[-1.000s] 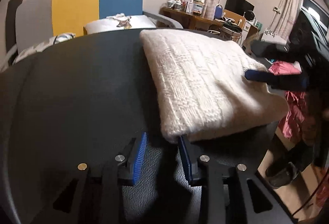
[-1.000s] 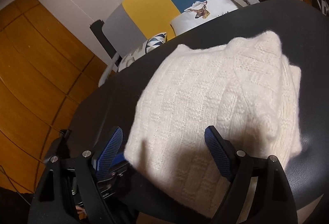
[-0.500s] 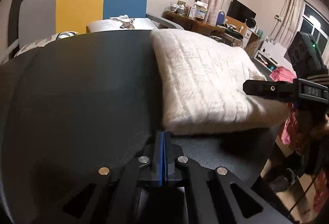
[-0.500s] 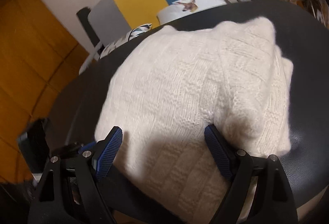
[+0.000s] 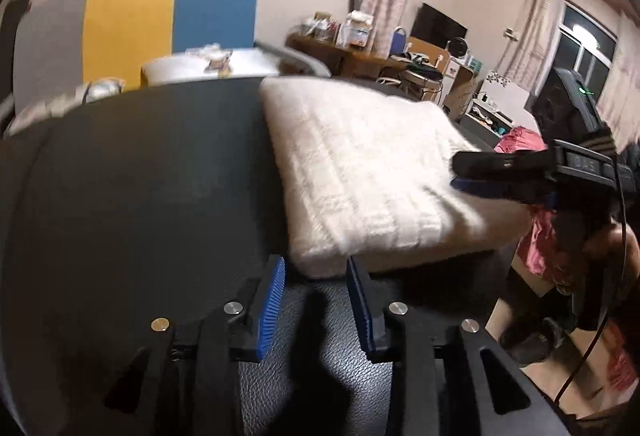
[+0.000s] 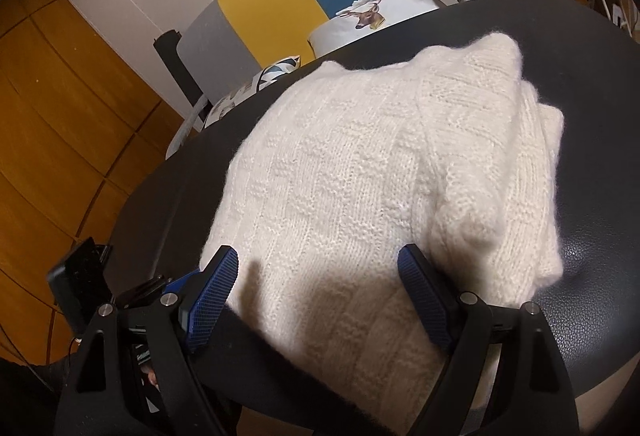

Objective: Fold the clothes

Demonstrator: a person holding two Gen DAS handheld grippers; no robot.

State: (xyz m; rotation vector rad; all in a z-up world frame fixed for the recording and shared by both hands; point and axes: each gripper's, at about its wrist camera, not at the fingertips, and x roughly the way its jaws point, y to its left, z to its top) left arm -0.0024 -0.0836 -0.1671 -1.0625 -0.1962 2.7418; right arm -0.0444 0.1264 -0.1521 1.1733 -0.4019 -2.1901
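A cream knitted sweater [image 5: 360, 164] lies folded into a thick rectangle on the black leather table [image 5: 140, 196]. My left gripper [image 5: 316, 288] sits low at the sweater's near left corner. Its jaws are opening, and the corner lies just ahead of the blue pads, untouched by them. In the right wrist view the sweater [image 6: 360, 176] fills the middle, with a folded layer on its right side. My right gripper [image 6: 320, 284] stands wide open over the sweater's near edge, its fingers straddling the knit without pinching it. That gripper [image 5: 456, 172] also shows from the side over the sweater's right edge.
A chair [image 5: 160, 12] with a grey, yellow and blue back stands behind the table, with a white cushion [image 5: 208, 64] on it. A cluttered desk [image 5: 360, 48] and pink clothes [image 5: 520, 140] are to the right. Wooden cupboard doors [image 6: 48, 116] fill the left.
My left gripper shut on nothing in front of the sweater's corner, then opened again. The right gripper stayed wide open over the sweater, with only a slight shift of view.
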